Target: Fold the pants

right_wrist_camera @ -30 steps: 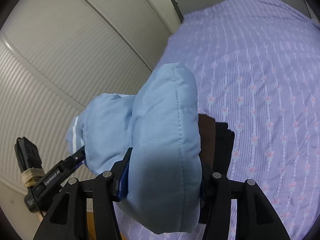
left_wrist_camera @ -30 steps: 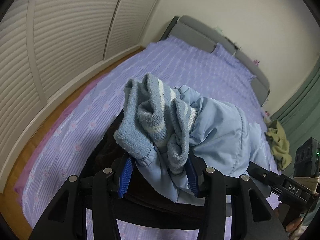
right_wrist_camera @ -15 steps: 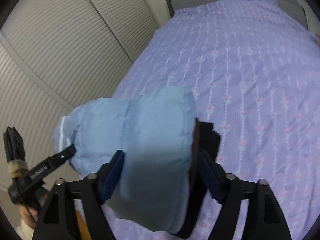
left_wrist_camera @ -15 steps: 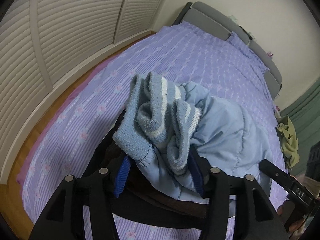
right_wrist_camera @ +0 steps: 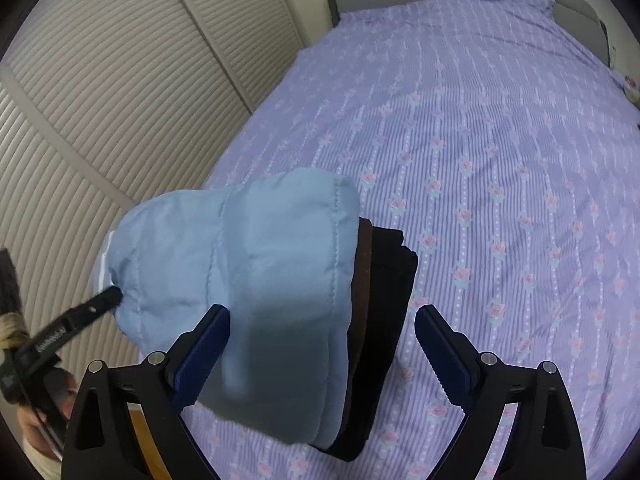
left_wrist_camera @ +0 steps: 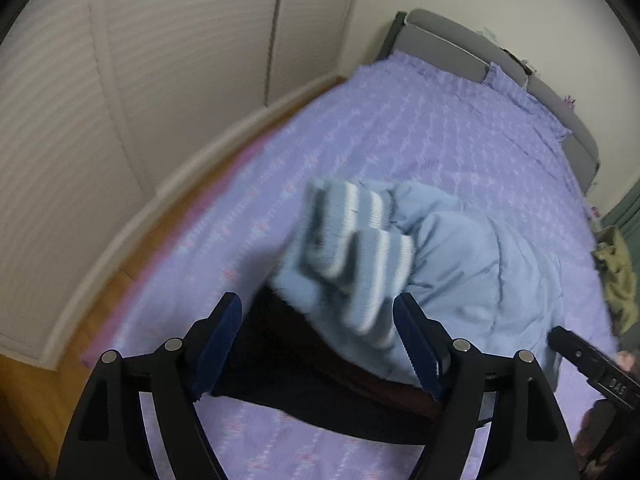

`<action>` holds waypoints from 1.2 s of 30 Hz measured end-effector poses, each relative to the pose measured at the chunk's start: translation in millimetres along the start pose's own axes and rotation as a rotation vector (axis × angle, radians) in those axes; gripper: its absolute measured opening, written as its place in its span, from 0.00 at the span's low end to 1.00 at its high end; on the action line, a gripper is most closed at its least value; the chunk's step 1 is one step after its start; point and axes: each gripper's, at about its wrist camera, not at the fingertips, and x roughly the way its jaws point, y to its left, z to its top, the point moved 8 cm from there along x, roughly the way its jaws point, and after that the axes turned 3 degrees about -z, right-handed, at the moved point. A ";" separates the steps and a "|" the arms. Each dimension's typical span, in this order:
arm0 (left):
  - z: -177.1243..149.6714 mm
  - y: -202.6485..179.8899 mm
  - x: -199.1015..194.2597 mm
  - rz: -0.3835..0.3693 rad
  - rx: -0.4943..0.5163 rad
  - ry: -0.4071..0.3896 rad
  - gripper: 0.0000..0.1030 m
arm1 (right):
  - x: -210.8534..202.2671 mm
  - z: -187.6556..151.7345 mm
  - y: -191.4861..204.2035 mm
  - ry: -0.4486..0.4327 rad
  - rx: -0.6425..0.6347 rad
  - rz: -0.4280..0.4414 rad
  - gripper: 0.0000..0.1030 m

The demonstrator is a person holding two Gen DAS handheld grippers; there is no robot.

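Left gripper (left_wrist_camera: 318, 330) fingers spread apart, striped cuffs of light-blue padded pants (left_wrist_camera: 460, 264) bunched between the pads, not pinched. Right gripper (right_wrist_camera: 322, 344) likewise wide, folded pants edge lying between its fingers. Pants rest atop dark folded garments (right_wrist_camera: 384, 300) on purple bed (right_wrist_camera: 500, 140).

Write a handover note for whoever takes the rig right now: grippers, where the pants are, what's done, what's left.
Left gripper: open, striped cuffs lying between its fingers, unclamped.
Right gripper: open around the folded edge, not pinching.
Light blue padded pants: folded into a bundle on top of a stack of dark folded clothes on the purple bed.
Done: fold made, bundle set on the stack.
Left: back both grippers out; tidy the cuffs if they slump.
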 end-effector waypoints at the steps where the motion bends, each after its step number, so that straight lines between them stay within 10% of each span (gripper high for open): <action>1: -0.8 -0.4 -7.0 0.008 0.016 -0.013 0.76 | -2.7 -2.8 0.3 -0.005 -0.008 -0.001 0.91; 14: -42.8 -68.3 -91.1 0.079 0.294 -0.135 0.84 | -114.9 -64.6 -6.9 -0.145 -0.131 -0.065 0.91; 36: -208.2 -259.5 -282.8 -0.203 0.418 -0.246 1.00 | -354.2 -199.2 -156.6 -0.321 0.045 -0.171 0.96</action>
